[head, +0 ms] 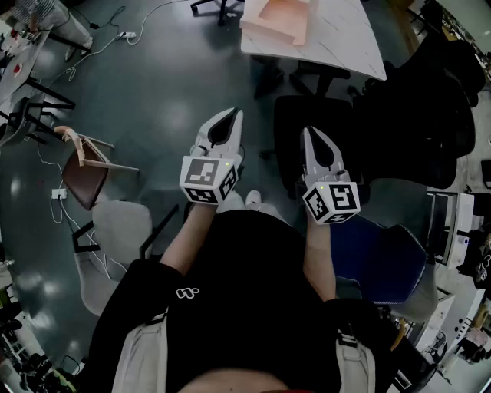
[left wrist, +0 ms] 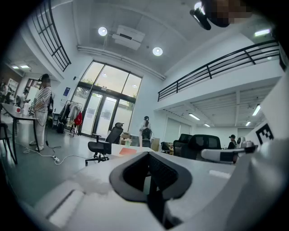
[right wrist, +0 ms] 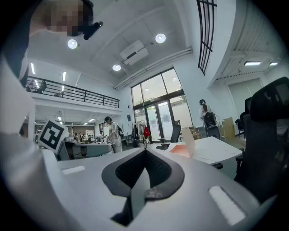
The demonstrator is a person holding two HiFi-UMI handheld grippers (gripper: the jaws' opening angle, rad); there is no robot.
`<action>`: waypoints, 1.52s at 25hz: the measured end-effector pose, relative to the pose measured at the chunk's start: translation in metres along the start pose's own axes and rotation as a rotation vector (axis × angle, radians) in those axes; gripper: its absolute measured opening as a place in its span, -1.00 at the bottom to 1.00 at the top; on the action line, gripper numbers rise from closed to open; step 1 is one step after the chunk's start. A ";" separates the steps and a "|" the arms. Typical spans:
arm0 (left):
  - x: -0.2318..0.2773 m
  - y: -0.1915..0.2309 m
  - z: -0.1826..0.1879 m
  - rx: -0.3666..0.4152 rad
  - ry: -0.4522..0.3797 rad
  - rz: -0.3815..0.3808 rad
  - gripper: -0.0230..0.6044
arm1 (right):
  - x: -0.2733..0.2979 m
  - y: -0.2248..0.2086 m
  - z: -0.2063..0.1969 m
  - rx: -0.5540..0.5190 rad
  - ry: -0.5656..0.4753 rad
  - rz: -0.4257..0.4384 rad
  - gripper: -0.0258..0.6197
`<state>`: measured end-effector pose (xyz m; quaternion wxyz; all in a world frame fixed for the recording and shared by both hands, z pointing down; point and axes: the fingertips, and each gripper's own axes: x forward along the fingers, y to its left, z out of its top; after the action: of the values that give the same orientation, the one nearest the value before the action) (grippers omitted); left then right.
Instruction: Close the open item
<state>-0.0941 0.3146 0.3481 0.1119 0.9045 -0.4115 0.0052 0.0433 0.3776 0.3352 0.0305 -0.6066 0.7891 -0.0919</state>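
An open pinkish cardboard box (head: 280, 19) sits on a white table (head: 345, 38) at the far top of the head view, with its flap up. It also shows small in the right gripper view as the box (right wrist: 187, 146), and in the left gripper view as an orange patch (left wrist: 128, 151). I hold both grippers close to my body, well short of the table. The left gripper (head: 236, 113) (left wrist: 148, 154) has its tips together with nothing between them. The right gripper (head: 308, 130) (right wrist: 145, 151) is shut and empty too.
Black office chairs (head: 414, 130) stand between me and the table, and a blue seat (head: 383, 257) is at my right. A brown chair (head: 84, 173) and a white chair (head: 115, 230) stand on the left, near floor cables (head: 57, 196). People (left wrist: 41, 108) stand far off.
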 end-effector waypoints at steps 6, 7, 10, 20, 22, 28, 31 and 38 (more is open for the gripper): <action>-0.001 -0.009 -0.002 0.011 -0.005 0.009 -0.92 | -0.004 -0.004 0.001 -0.002 -0.013 0.019 -0.92; 0.000 -0.012 -0.003 0.011 -0.005 0.010 -0.92 | -0.005 -0.006 0.002 0.003 -0.020 0.019 -0.92; 0.003 -0.018 -0.004 0.015 -0.004 0.011 -0.92 | -0.007 -0.014 0.003 0.019 -0.032 0.016 -0.92; 0.019 -0.033 -0.003 0.043 -0.002 0.013 -0.92 | -0.004 -0.038 0.000 0.052 -0.036 0.030 -0.92; 0.022 -0.031 -0.003 0.048 -0.001 0.022 -0.92 | 0.000 -0.041 -0.001 0.057 -0.036 0.039 -0.92; 0.028 -0.015 0.005 0.059 -0.009 0.065 -0.92 | 0.022 -0.044 0.007 0.058 -0.049 0.079 -0.92; 0.033 -0.010 0.005 0.058 -0.005 0.077 -0.92 | 0.029 -0.047 0.007 0.063 -0.049 0.089 -0.92; 0.059 -0.011 0.014 0.082 -0.022 0.052 -0.92 | 0.040 -0.072 0.015 0.068 -0.078 0.062 -0.92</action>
<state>-0.0480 0.2744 0.3381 0.0703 0.8974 -0.4353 0.0151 0.1038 0.3193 0.3366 0.0845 -0.5837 0.8021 -0.0939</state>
